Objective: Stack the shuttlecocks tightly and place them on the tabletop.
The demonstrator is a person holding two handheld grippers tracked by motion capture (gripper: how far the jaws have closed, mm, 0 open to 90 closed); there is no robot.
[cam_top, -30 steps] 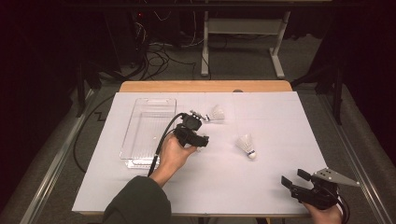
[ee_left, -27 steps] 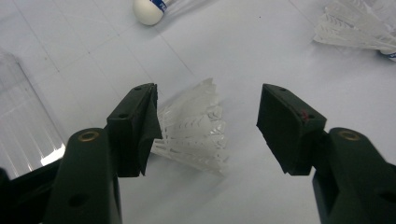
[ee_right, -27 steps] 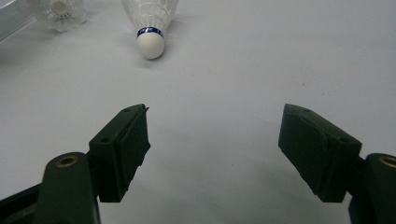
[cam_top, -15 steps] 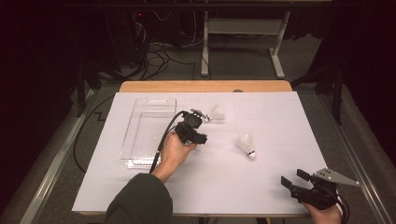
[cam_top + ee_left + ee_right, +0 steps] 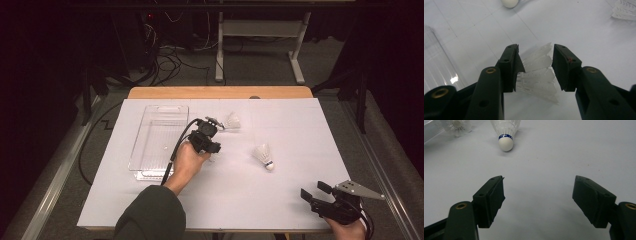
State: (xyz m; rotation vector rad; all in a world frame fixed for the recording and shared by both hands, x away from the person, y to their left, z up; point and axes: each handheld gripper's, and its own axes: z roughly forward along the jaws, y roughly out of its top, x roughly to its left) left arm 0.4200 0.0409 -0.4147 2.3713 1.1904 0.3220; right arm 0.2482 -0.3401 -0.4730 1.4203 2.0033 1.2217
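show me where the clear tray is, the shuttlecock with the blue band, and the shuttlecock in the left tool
clear tray [image 5: 159,111], high view, far rim.
blue-band shuttlecock [image 5: 505,143], right gripper view, white cork tip.
held shuttlecock [image 5: 537,77], left gripper view, feather skirt between the jaws.

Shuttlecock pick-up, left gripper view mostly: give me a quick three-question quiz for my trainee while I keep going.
1. True or false: the right gripper has its jaws shut.
2. Which part of the held shuttlecock sits between the jaws of the left gripper? A) the cork tip B) the feather skirt C) a blue band
3. Fill in: in the high view, the clear tray lies to the ___ of the left gripper.

Key: 1 false, the jaws stand wide apart over bare table. 2 B. 3 left.
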